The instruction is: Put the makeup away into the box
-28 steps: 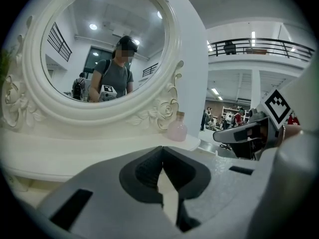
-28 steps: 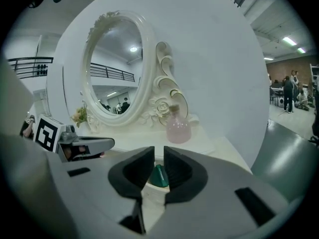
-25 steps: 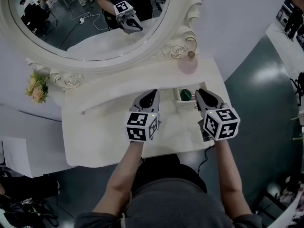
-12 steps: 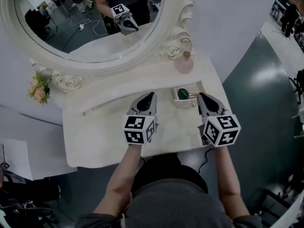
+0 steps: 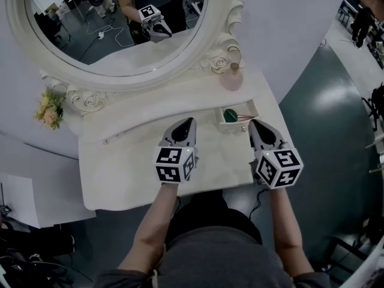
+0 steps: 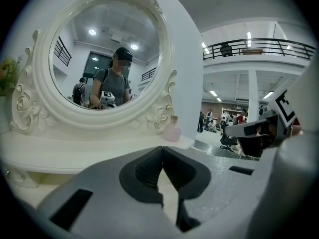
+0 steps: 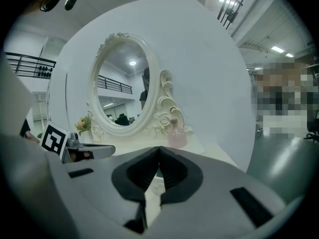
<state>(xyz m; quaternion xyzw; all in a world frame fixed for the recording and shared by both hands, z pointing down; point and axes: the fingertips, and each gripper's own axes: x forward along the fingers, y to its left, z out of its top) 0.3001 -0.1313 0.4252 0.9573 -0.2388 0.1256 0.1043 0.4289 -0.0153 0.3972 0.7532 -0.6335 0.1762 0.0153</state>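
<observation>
Nothing here can be read: no words, labels or numbers. The only print is black-and-white square patterns on the left gripper (image 5: 186, 121) and right gripper (image 5: 254, 124).

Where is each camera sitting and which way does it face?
Head view: on the head, looking steeply down at the table; forearms, left gripper, right gripper show.
Left gripper view: on that gripper, facing the mirror; its shut jaws show.
Right gripper view: likewise, mirror seen obliquely; jaws just closed, empty.
Gripper views share the mirror and pink bottle.
</observation>
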